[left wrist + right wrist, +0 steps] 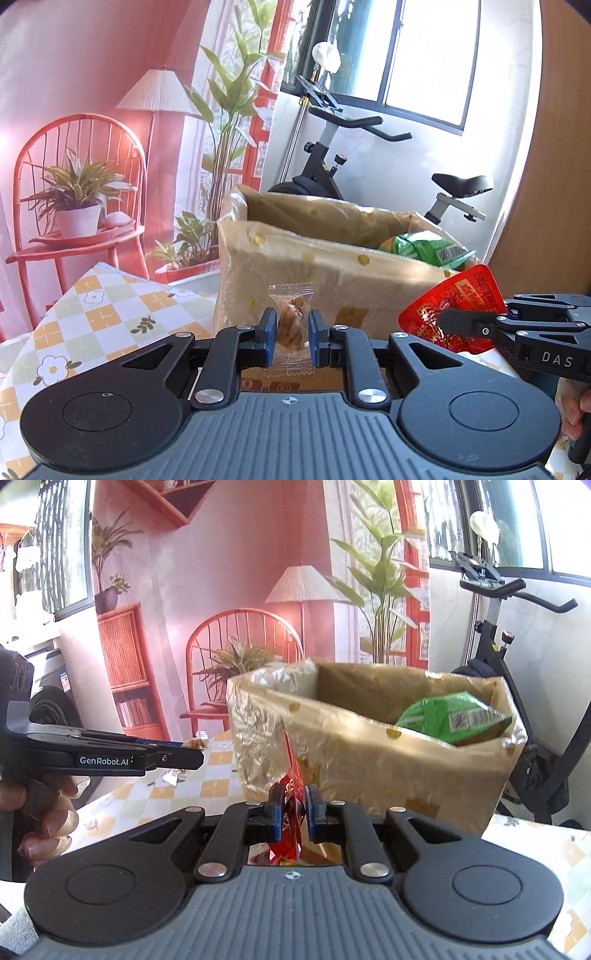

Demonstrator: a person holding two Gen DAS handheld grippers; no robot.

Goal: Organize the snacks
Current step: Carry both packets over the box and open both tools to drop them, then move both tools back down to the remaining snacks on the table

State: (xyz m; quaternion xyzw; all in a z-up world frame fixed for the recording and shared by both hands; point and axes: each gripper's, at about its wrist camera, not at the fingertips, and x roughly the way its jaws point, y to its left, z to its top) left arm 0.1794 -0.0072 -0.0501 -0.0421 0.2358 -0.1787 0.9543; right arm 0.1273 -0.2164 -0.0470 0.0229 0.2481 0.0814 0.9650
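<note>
Gold-wrapped box [317, 273] sits just ahead, holding 1 green bag [424, 249]. Left gripper [292, 338] clamps a clear twist snack [291, 325]; right gripper [294, 814] clamps a red packet [290, 812]. Lift both above the box rim before letting go.

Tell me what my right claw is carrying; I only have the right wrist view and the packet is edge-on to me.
Observer: From the left wrist view, the right claw grips a flat red packet with printed text, roughly triangular in outline.
Operator: Report the left claw's load; I see only its side.
Observer: The left claw pinches a clear-wrapped brown twisted snack, held upright.
Operator: Say which of the two sits closer to the box.
Observer: I cannot rank them; both hang in front of the foil-covered box, neither over its opening, where a green bag lies.
</note>
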